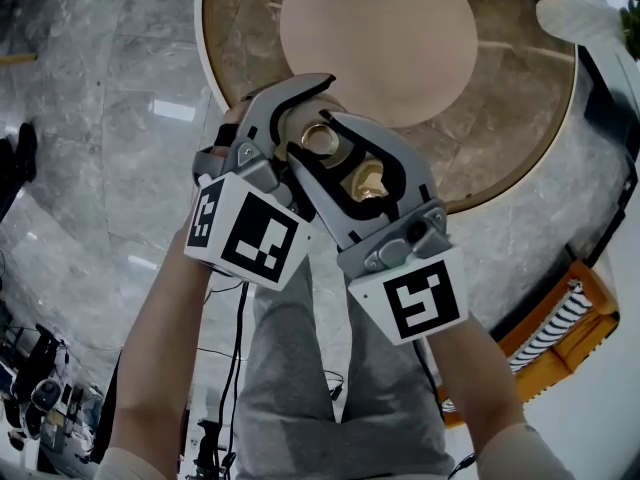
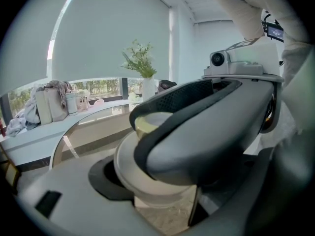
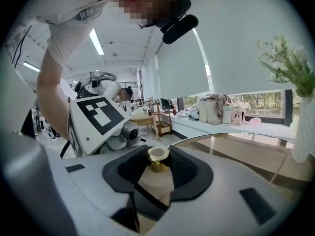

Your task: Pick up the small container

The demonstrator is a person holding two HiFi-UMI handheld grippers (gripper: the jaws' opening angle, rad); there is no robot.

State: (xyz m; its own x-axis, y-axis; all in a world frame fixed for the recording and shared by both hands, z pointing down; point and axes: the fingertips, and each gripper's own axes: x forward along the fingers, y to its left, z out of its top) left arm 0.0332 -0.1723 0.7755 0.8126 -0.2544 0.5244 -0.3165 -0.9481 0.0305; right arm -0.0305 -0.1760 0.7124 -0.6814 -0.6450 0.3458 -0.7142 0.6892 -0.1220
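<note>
Brass neck: we see a short gold-coloured collar with a pale flat top, crowning the small container (image 3: 158, 160).
Container place: it is up in the air between the two tools, above the near rim of the round glass bench (image 1: 520, 158).
Arms: both bare forearms reach away from us and converge, so the tools meet nose to nose, each tipped a little downward.
Left side: the left gripper (image 1: 295, 118) is clenched on the container's wide, pale, rounded body, with a black pad against its side.
Right side: the right gripper (image 3: 158, 154) stands wide, and its black ribbed pads appear to press the brass neck from both sides.
Marker cubes: white faces with black squares, one on the left tool (image 1: 245, 230) and one on the right (image 1: 410, 303).
Bench: clear glass with a pale rim and a round tan disc (image 1: 380, 38) beneath.
Left gripper view only: we see the translucent body, the other tool's smooth grey shell across it, and a white vase of green sprigs (image 2: 145, 82).
Right gripper view only: the neck's flat top.
Head view only: both arms together over a grey marbled floor (image 1: 100, 118).
</note>
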